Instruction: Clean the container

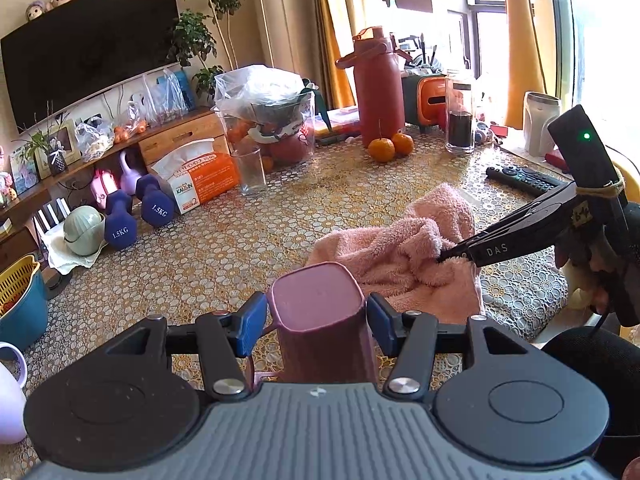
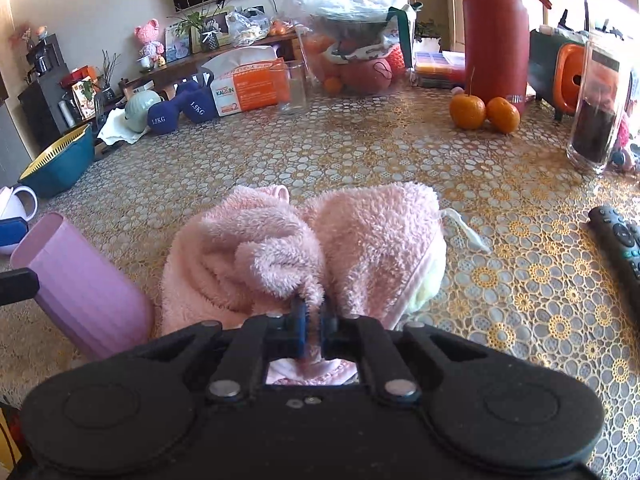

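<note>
A ribbed pink-purple container (image 1: 322,320) is held on its side, its flat base facing the left wrist camera, with my left gripper (image 1: 316,324) shut on it by its blue pads. The same container (image 2: 80,288) lies tilted at the left of the right wrist view, open end up and away. A fluffy pink towel (image 2: 312,248) is bunched on the lace-patterned tablecloth (image 2: 400,152). My right gripper (image 2: 314,320) is shut on a fold of the towel. In the left wrist view, that right gripper (image 1: 444,256) pinches the towel (image 1: 400,256) just right of the container.
A remote control (image 2: 620,248) lies at the right. Two oranges (image 2: 484,114), a red jug (image 2: 494,32), a dark-filled glass jar (image 2: 596,92), an empty glass (image 1: 250,172), a bag-covered fruit container (image 1: 266,116), dumbbells (image 1: 136,212) and a tissue box (image 1: 200,180) stand farther back.
</note>
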`<state>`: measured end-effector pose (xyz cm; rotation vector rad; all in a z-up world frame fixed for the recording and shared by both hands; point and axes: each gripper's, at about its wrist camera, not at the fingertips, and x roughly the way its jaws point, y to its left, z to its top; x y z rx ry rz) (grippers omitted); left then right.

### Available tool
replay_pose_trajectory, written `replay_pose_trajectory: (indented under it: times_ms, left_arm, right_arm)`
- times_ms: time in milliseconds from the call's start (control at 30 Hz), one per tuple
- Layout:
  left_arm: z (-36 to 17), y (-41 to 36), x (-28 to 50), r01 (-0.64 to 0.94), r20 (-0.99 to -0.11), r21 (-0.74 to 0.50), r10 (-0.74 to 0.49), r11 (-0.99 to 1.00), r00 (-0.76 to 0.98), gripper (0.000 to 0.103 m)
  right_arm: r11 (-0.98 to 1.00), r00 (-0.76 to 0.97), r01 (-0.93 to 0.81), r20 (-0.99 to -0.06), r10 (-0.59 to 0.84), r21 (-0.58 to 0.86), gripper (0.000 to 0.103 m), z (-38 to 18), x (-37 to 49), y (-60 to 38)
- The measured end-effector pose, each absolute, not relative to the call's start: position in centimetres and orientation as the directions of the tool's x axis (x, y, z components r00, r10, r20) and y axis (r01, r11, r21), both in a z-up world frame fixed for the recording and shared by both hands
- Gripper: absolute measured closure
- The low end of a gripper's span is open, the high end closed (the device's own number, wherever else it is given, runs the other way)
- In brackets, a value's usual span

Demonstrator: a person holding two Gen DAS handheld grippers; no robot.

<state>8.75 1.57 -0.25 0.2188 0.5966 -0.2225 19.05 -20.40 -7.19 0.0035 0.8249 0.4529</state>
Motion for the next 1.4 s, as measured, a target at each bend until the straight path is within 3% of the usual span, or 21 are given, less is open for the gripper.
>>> replay_pose_trajectory:
  times_ms: [233,333,400,500,567,767,833,967,1400]
  left_arm:
    - [0.1,1.4,8.2,0.232,-0.572,0.134,-0.116,0.963,0.812,0.047]
    - [0.4,1.3,7.5,0.22,-0.561,0.132,-0.11,0.967,0.821,0.044]
    - [0.7,1.2,7.0,0.209,-0.552,0.124,-0.107,0.97,0.827,0.043]
    - [1.1,1.1,6.1,0.191,-0.538,0.113,-0.102,0.975,0.837,0.035]
    - [1.3,1.0,5.5,0.184,-0.53,0.108,-0.1,0.977,0.842,0.032]
    - [1.7,0.6,4.0,0.139,-0.505,0.091,-0.075,0.986,0.86,0.02]
    - [1.9,0.7,3.7,0.119,-0.506,0.066,-0.069,0.991,0.86,0.018]
    - [2.0,1.0,3.2,0.074,-0.504,0.005,-0.061,0.997,0.862,0.002]
    - [1.0,-0.2,1.8,0.057,-0.524,-0.022,-0.06,0.998,0.85,0.0]
  right_arm:
    - [0.883,0.582,-0.418,-0.682,0.442,0.216,0.082,-5.5,17.6,-20.8]
    - [0.874,0.601,-0.437,-0.655,0.458,0.211,0.067,-4.2,16.3,-20.9]
    - [0.866,0.612,-0.453,-0.634,0.473,0.209,0.067,-3.2,15.3,-21.0]
    - [0.851,0.619,-0.481,-0.606,0.5,0.211,0.066,-2.0,14.0,-20.9]
    - [0.839,0.624,-0.502,-0.583,0.52,0.21,0.056,-1.2,12.8,-20.9]
    - [0.809,0.643,-0.546,-0.509,0.572,0.218,0.048,0.4,9.6,-20.9]
    - [0.803,0.647,-0.551,-0.491,0.583,0.227,0.046,0.7,8.9,-21.2]
    - [0.803,0.656,-0.547,-0.475,0.587,0.238,0.045,1.0,7.8,-21.7]
    - [0.827,0.698,-0.525,-0.454,0.553,0.2,0.04,0.9,5.8,-22.6]
